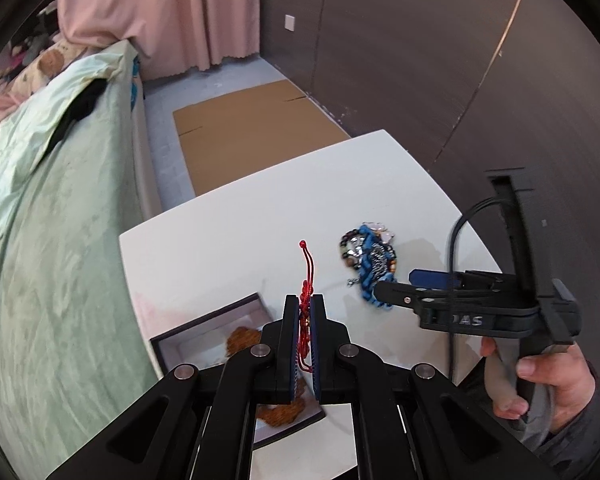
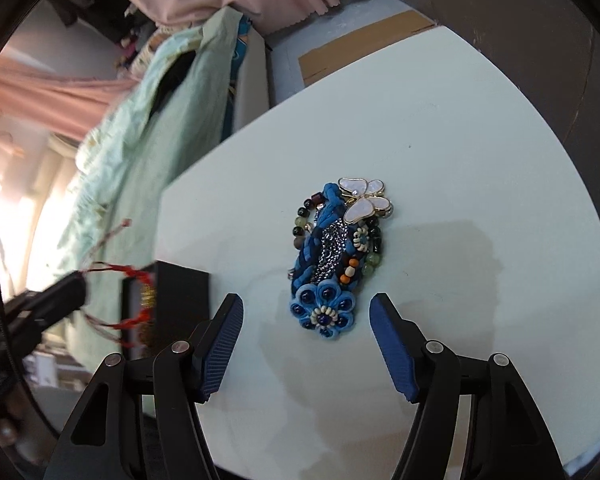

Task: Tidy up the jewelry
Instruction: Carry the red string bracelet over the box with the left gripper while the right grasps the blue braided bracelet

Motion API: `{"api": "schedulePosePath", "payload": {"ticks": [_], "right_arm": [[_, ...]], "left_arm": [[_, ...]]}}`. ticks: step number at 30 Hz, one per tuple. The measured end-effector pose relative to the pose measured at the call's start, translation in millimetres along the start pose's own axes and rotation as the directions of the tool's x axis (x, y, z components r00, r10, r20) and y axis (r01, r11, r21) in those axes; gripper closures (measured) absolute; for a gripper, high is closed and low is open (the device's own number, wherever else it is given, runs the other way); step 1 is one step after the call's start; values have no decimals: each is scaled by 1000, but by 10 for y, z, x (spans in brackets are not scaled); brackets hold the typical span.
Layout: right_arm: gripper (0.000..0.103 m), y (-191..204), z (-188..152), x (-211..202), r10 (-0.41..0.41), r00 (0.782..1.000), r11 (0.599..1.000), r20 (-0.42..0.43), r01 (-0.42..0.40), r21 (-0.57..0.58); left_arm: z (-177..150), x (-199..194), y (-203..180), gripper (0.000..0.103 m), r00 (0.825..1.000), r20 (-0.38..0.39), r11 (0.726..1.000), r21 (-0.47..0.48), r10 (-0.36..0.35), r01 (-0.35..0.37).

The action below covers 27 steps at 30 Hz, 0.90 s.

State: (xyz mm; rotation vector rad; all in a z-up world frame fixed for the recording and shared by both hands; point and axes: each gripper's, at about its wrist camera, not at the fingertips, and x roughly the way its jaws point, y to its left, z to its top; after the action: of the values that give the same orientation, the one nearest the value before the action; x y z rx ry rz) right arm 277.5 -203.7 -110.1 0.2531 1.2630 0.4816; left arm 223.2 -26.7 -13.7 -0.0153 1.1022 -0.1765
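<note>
My left gripper (image 1: 305,304) is shut on a red cord bracelet (image 1: 306,280) and holds it above the open black jewelry box (image 1: 204,320), which has an orange-brown woven piece (image 1: 242,338) inside. A pile of jewelry (image 2: 334,256) lies on the white table (image 2: 460,160): a blue braided bracelet with a flower, a beaded bracelet, a silver chain and a white butterfly piece (image 2: 366,198). My right gripper (image 2: 306,312) is open, just short of the pile, its jaws either side of the blue flower. The pile (image 1: 368,260) and the right gripper (image 1: 392,292) also show in the left wrist view.
A bed with a pale green cover (image 1: 60,240) runs along the table's left side. Flat cardboard (image 1: 252,132) lies on the floor beyond the table. A dark wall (image 1: 460,60) stands behind. The box (image 2: 180,292) and the red bracelet (image 2: 132,272) show at the left in the right wrist view.
</note>
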Motion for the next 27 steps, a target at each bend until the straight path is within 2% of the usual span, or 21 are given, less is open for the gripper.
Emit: {"api": "schedulePosePath", "payload": {"ticks": [4, 5, 7, 8, 11, 13, 19, 23, 27], "right_arm": [[49, 111, -20, 124, -116, 993, 992, -19, 115, -56], [49, 163, -39, 143, -161, 987, 983, -6, 160, -87], [63, 256, -66, 180, -251, 968, 957, 12, 250, -147], [64, 299, -90, 202, -286, 958, 942, 24, 286, -176], [70, 313, -124, 197, -304, 952, 935, 32, 305, -181], [73, 263, -126, 132, -271, 962, 951, 34, 273, -147], [74, 300, -169, -193, -150, 986, 984, 78, 156, -82], [74, 279, -198, -394, -53, 992, 997, 117, 59, -50], [73, 293, -216, -532, 39, 988, 999, 151, -34, -32]], "left_arm": [[-80, -98, 131, 98, 1000, 15, 1000, -20, 1, -1], [-108, -126, 171, 98, 1000, 22, 1000, -27, 2, -2], [-156, -162, 232, 98, 999, 32, 999, -39, 8, -6], [-192, -171, 252, 98, 999, 35, 999, -40, 12, -11], [-299, -159, 323, 98, 999, 22, 999, -40, 31, -31], [-333, -167, 370, 98, 999, 14, 998, -48, 35, -34], [-418, -189, 441, 98, 999, 13, 997, -62, 42, -41], [-442, -130, 445, 98, 999, -1, 997, -66, 40, -40], [-430, -65, 419, 98, 999, -22, 997, -65, 42, -43]]}}
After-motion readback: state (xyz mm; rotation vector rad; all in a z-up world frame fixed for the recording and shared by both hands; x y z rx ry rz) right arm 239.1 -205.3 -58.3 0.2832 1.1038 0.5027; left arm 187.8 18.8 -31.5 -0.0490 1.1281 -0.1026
